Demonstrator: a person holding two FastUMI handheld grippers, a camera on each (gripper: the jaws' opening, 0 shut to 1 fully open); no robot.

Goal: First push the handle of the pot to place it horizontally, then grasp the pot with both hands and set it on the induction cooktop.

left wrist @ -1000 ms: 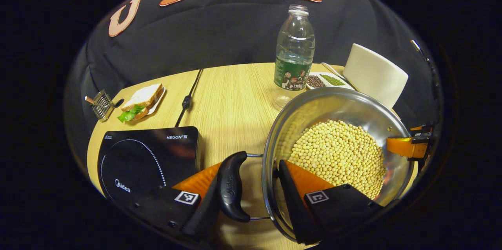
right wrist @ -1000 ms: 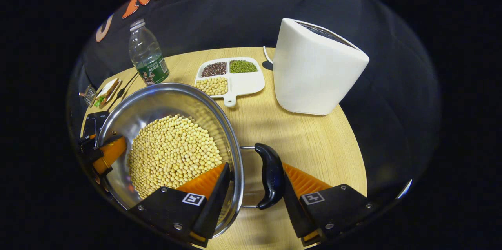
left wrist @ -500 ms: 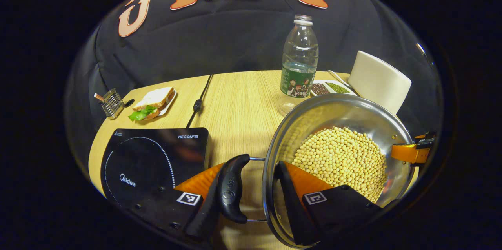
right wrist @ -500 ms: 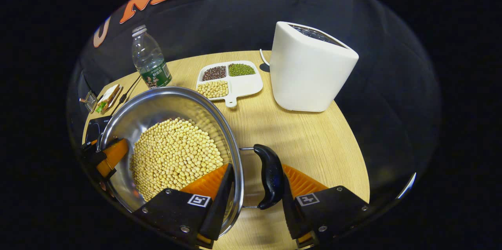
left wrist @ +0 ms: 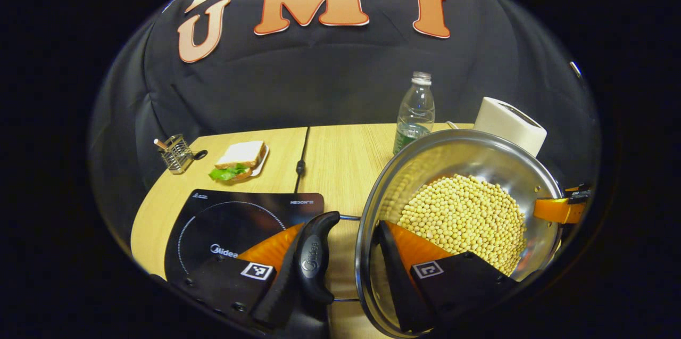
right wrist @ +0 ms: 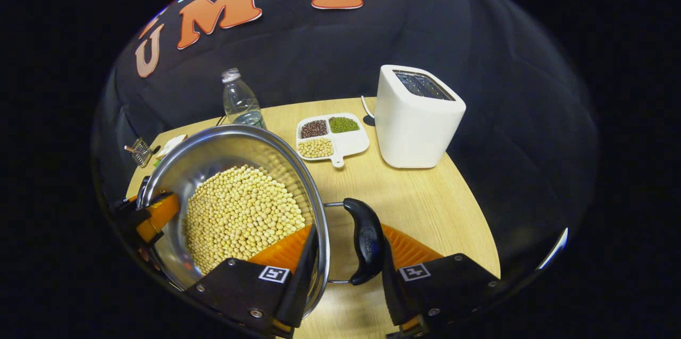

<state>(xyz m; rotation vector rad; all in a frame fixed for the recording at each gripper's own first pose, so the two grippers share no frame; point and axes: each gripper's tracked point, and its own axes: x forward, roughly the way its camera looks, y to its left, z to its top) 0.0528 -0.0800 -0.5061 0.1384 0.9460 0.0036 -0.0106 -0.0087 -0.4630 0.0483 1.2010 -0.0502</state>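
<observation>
Staged kitchen corner set up inside a recording booth, not a lived-in home. Black cloth wall [left wrist: 319, 78] hangs close behind a round wooden table [right wrist: 425, 206]. Kitchen props spread on the tabletop: black induction cooktop [left wrist: 234, 222], white toaster [right wrist: 417, 115], sandwich on a small plate [left wrist: 239, 158], plastic water bottle [left wrist: 415, 110], divided white dish of beans [right wrist: 332, 137], small wire holder [left wrist: 175, 153]. A black power cord [left wrist: 302, 158] crosses the table toward the cloth.

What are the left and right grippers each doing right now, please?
Left gripper: shut on the pot, pinching rim and handle.
Right gripper: shut on the pot's opposite handle.
</observation>
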